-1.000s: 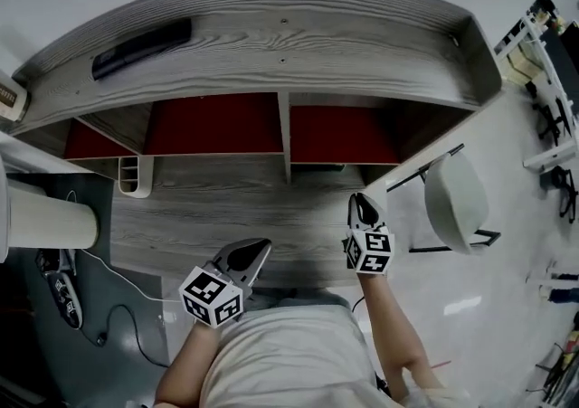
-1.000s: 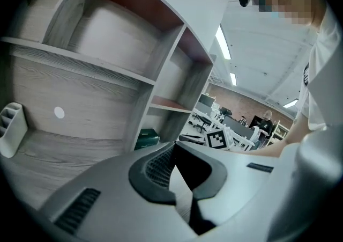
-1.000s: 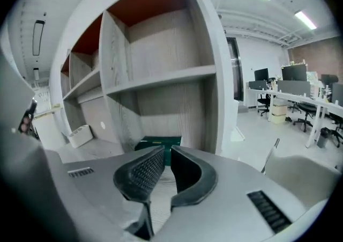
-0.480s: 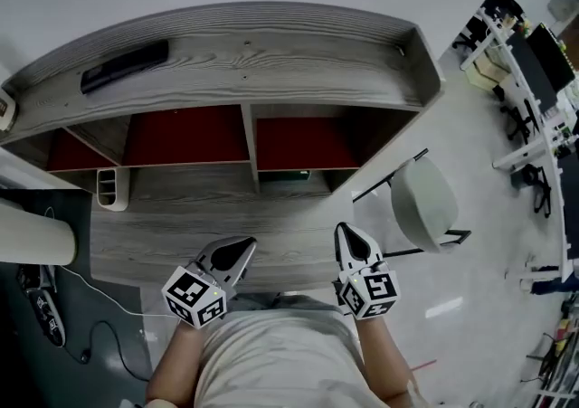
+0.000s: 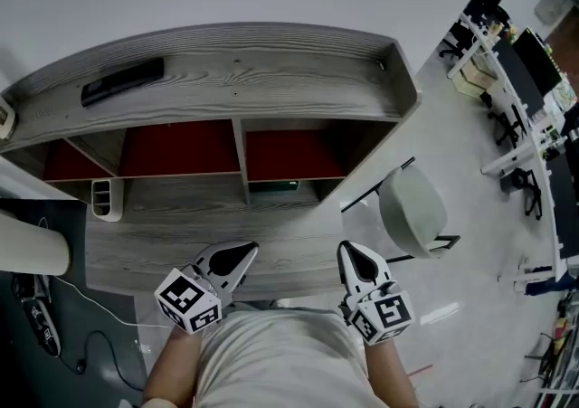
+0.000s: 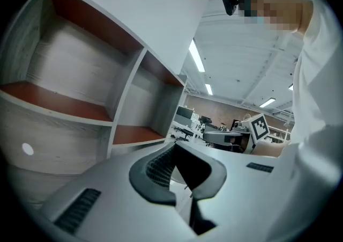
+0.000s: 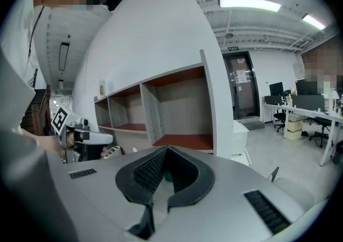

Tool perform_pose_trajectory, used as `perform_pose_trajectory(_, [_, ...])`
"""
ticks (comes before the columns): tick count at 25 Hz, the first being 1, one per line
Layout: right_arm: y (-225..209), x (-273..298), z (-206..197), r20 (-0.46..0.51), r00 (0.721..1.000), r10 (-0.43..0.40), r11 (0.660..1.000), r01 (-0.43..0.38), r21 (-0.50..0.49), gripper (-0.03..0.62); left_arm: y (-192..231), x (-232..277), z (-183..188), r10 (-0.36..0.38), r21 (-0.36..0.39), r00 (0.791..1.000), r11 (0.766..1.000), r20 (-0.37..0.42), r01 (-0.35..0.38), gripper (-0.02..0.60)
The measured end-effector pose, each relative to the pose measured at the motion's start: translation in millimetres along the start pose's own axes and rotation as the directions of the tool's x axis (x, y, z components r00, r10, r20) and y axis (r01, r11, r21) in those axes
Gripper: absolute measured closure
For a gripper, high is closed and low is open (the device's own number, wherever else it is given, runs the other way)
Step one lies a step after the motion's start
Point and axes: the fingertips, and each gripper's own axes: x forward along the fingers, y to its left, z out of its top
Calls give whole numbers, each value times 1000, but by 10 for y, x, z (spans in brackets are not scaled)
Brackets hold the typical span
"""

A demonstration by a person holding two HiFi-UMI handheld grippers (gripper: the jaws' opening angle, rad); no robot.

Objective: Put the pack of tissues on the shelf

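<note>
Grey wood shelf [image 5: 226, 71] fills our head view. We see the small green pack of tissues [image 5: 271, 185] lying under the red board [image 5: 289, 155], just right of the divider, at the back of the desk [image 5: 181, 234]. Our left claw [image 5: 249, 251] and right claw [image 5: 346, 249] hang by the desk's front edge, well apart from the pack.

In the left gripper view, the jaws touch and grip nothing.

In the right gripper view, the jaws touch too. A bit of green peeks behind them; we cannot tell what.

Green item [image 5: 271, 185] under shelf [image 5: 271, 80]: mostly hidden by the top board, too small to identify. White cylinder [image 5: 32, 257] cut by left edge.
</note>
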Motion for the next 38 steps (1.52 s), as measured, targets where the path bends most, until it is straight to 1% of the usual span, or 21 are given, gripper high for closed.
perform_pose_trajectory(2, [5, -63, 27, 7, 1000, 2, 1000, -2, 10, 568, -28, -9, 87, 4, -1, 1000, 1000, 18, -4, 568])
perform_pose_trajectory(5, [-24, -129, 59, 16, 1000, -4, 1000, 4, 17, 567, -93, -8, 161, -11, -7, 999, 1000, 37, 11, 568])
perform_pose_trajectory(10, [-46, -169, 96, 28, 999, -16, 1000, 16, 8, 567, -143, -3, 138, 0, 35, 1000, 999, 19, -1, 568])
perform_pose_trajectory(14, [-5, -158, 118, 37, 999, -13, 1000, 13, -4, 568, -148, -20, 162, 10, 39, 999, 999, 30, -12, 568])
perform_pose_trajectory(17, [53, -125, 118, 34, 999, 0, 999, 1, -32, 568, -99, -42, 196, 41, 31, 998, 999, 42, -42, 568])
perform_pose_trajectory(21, [94, -86, 108, 32, 999, 13, 1000, -12, -25, 568, -97, -44, 189, 37, 13, 999, 999, 32, -37, 568])
perform_pose_trajectory(25, [99, -71, 106, 43, 999, 10, 1000, -11, 15, 567, -132, -48, 158, 40, 21, 999, 999, 20, -40, 568])
perform_pose_trajectory(30, [149, -73, 88, 34, 999, 20, 1000, -20, 1, 568, -170, -65, 146, 30, 14, 999, 999, 25, -30, 568])
perform_pose_trajectory(35, [170, -62, 31, 22, 1000, 20, 1000, -20, 4, 567, -105, -95, 155, 44, -21, 998, 999, 39, -43, 568])
perform_pose_trajectory(38, [184, -61, -6, 11, 1000, 23, 1000, -23, 5, 568, -94, -95, 149, 34, -34, 999, 999, 35, -32, 568])
